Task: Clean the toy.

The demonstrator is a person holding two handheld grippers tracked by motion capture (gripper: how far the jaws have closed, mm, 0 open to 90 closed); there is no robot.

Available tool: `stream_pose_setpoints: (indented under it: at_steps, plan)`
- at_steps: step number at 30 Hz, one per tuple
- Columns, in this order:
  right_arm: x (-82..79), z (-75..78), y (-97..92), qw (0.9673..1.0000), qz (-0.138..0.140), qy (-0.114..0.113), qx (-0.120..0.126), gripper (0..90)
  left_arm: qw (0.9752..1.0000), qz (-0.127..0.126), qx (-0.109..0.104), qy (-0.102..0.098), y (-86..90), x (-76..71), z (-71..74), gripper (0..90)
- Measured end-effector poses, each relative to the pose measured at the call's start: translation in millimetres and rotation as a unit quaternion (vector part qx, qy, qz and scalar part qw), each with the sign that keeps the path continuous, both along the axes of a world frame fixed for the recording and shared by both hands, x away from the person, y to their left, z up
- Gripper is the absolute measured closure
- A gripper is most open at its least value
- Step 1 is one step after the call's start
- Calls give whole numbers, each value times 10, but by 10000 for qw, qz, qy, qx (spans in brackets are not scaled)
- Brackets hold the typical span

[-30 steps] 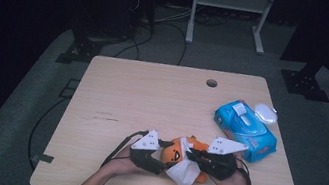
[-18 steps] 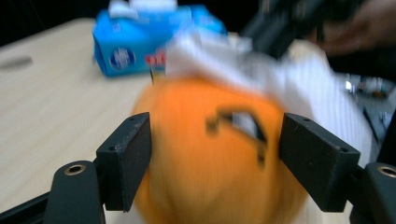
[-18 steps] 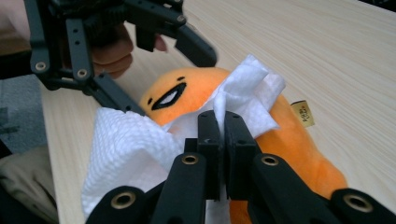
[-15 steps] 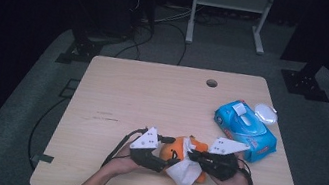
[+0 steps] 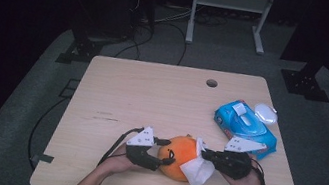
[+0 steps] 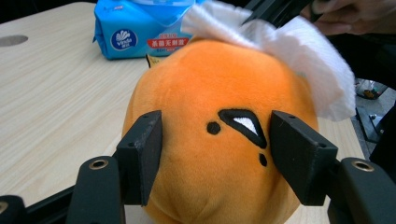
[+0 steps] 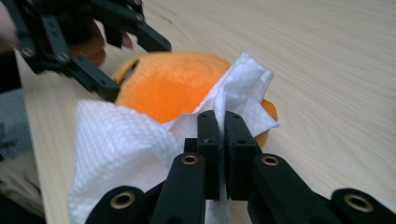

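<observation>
A round orange plush toy [image 5: 176, 156] with a stitched black face [image 6: 243, 123] lies near the table's front edge. My left gripper [image 5: 167, 154] reaches in from its left. Its jaws have just been closing, and both pads [image 6: 142, 156] now press into the toy's sides. A crumpled white wipe [image 5: 198, 171] lies against the toy's right side and over its top [image 6: 299, 51]. My right gripper [image 7: 222, 122] is shut on a fold of that wipe [image 7: 121, 144], close against the toy [image 7: 173, 84].
A blue pack of wet wipes [image 5: 245, 127] lies at the right of the wooden table [image 5: 152, 95], with a small white object [image 5: 265, 112] behind it. A round hole [image 5: 211, 83] sits near the far edge. The floor and dark stands surround the table.
My right gripper has shifted a little to the right with the wipe, so more of the orange toy shows. My left gripper's jaws have narrowed around the toy.
</observation>
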State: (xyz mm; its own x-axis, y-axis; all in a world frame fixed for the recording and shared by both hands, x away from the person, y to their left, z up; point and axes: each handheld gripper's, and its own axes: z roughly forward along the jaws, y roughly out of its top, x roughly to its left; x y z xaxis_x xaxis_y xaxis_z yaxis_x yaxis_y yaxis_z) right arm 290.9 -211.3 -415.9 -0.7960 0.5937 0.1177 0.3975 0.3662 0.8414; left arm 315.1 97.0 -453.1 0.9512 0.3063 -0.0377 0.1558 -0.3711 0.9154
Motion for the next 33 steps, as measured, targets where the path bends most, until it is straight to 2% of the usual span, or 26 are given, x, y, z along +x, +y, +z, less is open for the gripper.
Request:
stream_pose_setpoints:
  at_steps: [2,6,13,14,18,20,24,28,32,33]
  plan:
    - [-30,34,55,9999,78,-88,44,858,10000,-10,-14,36,14,5,-9,358]
    - [-43,30,117,9997,178,-125,-99,857,10000,-33,-28,55,28,11,-19,358]
    - [60,-62,-102,9997,-169,146,-104,857,10000,31,-26,70,3,0,-14,354]
    - [61,-52,-112,9997,-191,175,-32,857,10000,24,-7,65,-3,-1,-13,352]
    - [49,36,-33,9998,-116,4,190,857,10000,-7,-15,72,-24,-5,-19,353]
    - [59,36,25,9999,-77,-29,89,856,10000,-42,-18,85,-9,-1,-22,353]
    - [99,-46,-13,9998,-112,147,33,856,9999,-43,-32,92,-7,-9,-28,353]
    - [125,-79,-108,9988,-414,254,-66,856,9999,-54,-5,112,-27,-13,-18,349]
    - [102,-4,-51,9993,-345,108,125,856,9999,-126,48,33,-57,-40,-6,346]
    - [103,0,-21,9994,-321,97,106,855,9999,-135,53,30,-56,-42,-6,346]
